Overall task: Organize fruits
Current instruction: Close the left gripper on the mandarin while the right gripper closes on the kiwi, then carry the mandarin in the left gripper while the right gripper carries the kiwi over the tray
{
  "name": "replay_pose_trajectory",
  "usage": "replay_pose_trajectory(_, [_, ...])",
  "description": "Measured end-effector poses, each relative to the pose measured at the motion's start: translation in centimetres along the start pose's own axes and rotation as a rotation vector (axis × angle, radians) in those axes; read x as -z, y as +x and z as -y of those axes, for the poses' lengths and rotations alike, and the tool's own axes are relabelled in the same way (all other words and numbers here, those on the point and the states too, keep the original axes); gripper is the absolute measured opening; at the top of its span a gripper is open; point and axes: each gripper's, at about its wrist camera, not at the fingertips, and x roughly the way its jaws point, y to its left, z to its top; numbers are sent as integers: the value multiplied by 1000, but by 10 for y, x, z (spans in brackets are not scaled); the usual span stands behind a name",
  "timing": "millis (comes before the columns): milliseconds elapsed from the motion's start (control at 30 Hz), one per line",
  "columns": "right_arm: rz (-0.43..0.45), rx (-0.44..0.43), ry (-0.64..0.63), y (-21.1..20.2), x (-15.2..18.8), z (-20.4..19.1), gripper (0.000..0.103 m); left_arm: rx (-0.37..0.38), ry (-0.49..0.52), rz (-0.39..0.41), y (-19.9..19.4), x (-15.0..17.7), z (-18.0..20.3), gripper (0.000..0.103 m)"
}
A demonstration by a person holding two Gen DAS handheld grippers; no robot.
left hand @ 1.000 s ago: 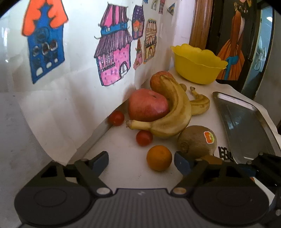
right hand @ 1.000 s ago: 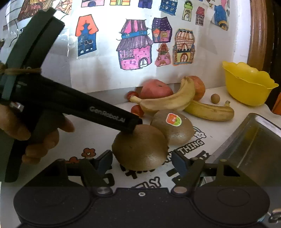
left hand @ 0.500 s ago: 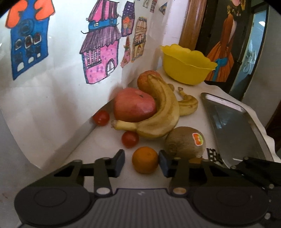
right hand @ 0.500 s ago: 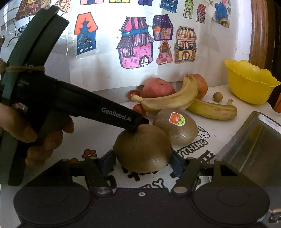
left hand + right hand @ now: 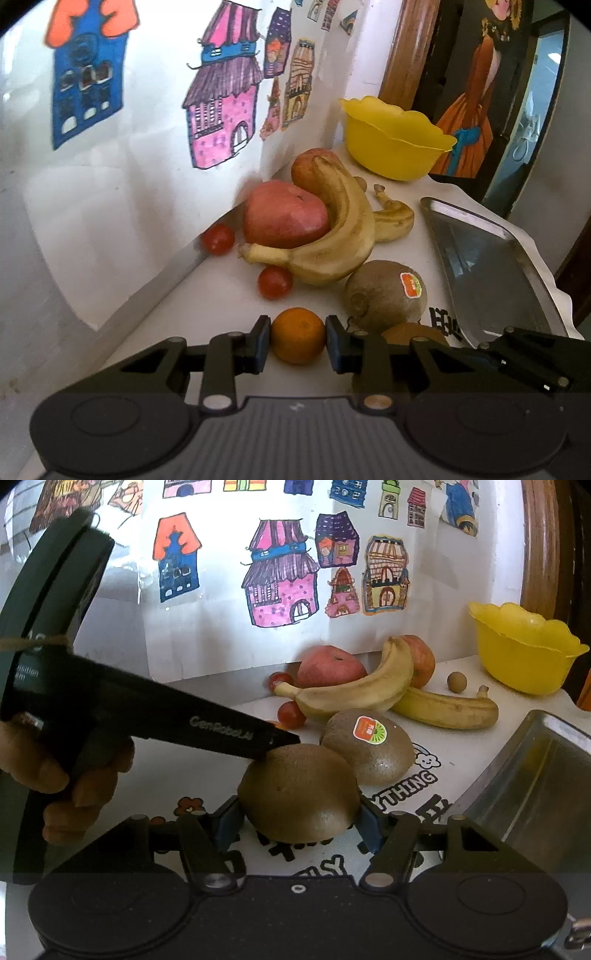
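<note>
Orange (image 5: 297,335) sits clamped between the left gripper (image 5: 297,341) pads; the right gripper (image 5: 298,821) is clamped on a kiwi (image 5: 298,793).

small orange (image 5: 297,335) and brown kiwi (image 5: 298,793), both clamped

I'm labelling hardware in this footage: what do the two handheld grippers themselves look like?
Both are matte black plastic. Each wide ribbed body carries two round discs, silver pivot screws and angled linkage arms ending in blue finger pads. Seen from the right gripper, the left gripper has a long black arm lettered GenRobot.AI in white, and a brown band wrapped around its handle. No cables or sleeves show.
</note>
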Motion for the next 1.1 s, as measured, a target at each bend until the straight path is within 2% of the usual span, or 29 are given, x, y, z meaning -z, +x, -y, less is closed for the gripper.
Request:
replay_pose_trajectory(400, [17, 16, 80, -20, 11, 14, 66, 0, -4, 12, -14, 9, 9, 34])
replay_pose_trajectory(733, [56, 52, 125, -50, 25, 24, 65, 33, 7, 18, -28, 17, 29, 34])
replay_pose_trajectory(1100, [126, 160, 182, -100, 41, 50, 65, 100, 55, 67, -34, 7, 77, 34])
